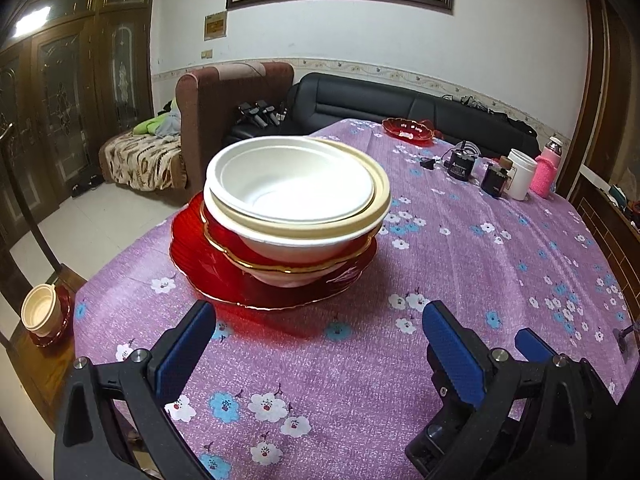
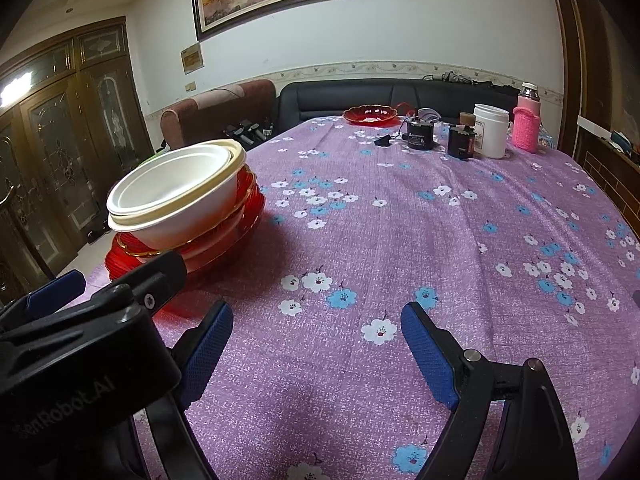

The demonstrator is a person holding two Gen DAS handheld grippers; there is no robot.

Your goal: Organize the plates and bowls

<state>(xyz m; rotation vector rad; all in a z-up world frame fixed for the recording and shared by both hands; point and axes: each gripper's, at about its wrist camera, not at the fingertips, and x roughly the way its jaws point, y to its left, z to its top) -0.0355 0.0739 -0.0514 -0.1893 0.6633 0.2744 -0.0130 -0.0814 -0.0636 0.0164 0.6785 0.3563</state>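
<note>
the surface (image 1: 460, 240), under its purple flowered cloth, fills most of both views, and the stack sits near its edge at the centre of the left wrist view, with floor showing just beyond at left. that is my main worry: a careless nudge toward that edge could send the pile off.

the big red plate (image 1: 200, 264) lies at the bottom, then a red gold-rimmed dish (image 1: 224, 240) over something pale i cannot make out, then a cream-rimmed bowl (image 1: 320, 236) with a white bowl (image 1: 296, 176) nested inside. the two bowls look off-centre and slightly tilted, so i judge the top could slide if i bump or lift unevenly.

another red dish (image 2: 370, 114) waits at upper centre of the right wrist view, near the cluttered jars at upper right; reaching for it risks clipping those.

the left hand-held gripper (image 1: 320, 320) is spread wide and empty, just short of the big red plate. the right hand-held gripper (image 2: 316, 320) is likewise wide apart, holding nothing, over bare cloth. the two sit close together, so they could knock each other.
</note>
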